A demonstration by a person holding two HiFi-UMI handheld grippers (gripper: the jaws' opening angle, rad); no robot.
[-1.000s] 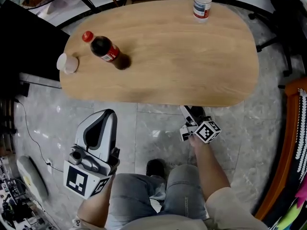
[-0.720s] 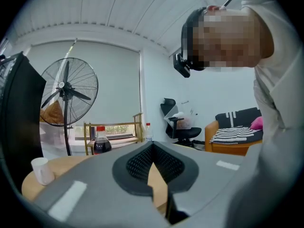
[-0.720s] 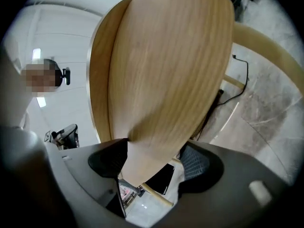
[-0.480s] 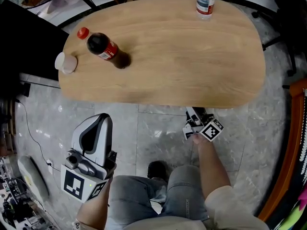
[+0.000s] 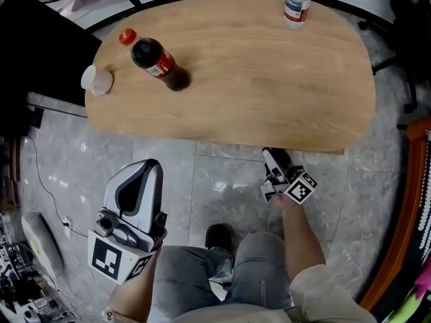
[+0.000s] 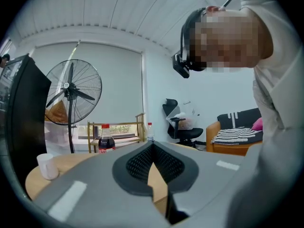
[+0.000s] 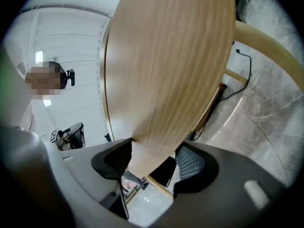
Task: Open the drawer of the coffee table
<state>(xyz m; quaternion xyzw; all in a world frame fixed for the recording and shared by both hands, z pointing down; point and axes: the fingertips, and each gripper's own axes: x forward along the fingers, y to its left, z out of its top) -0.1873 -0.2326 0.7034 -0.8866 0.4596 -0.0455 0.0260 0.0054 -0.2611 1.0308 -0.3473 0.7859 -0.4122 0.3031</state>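
The oval wooden coffee table [image 5: 269, 66] fills the upper head view. My right gripper [image 5: 271, 155] reaches to its near edge at the right, with the fingertips at the rim. In the right gripper view that gripper [image 7: 154, 151] is rolled on its side. Its jaws are closing on the table's wooden edge [image 7: 156, 141], which fills the gap between the dark pads [image 7: 190, 161]. No separate drawer front or handle shows. My left gripper [image 5: 145, 167] hangs shut and empty over the floor by the person's left knee. In the left gripper view it [image 6: 152, 146] points level at the table.
On the table stand a cola bottle [image 5: 156, 61] and a white cup [image 5: 98, 81] at the left, and a water bottle [image 5: 297, 4] at the far edge. A black panel [image 5: 40, 52] stands left of the table. An orange sofa edge [image 5: 407, 200] runs along the right. The floor is grey tile.
The right gripper has stayed at the table's near edge and tilted a little. The left gripper has barely shifted. The head view has drifted slightly.
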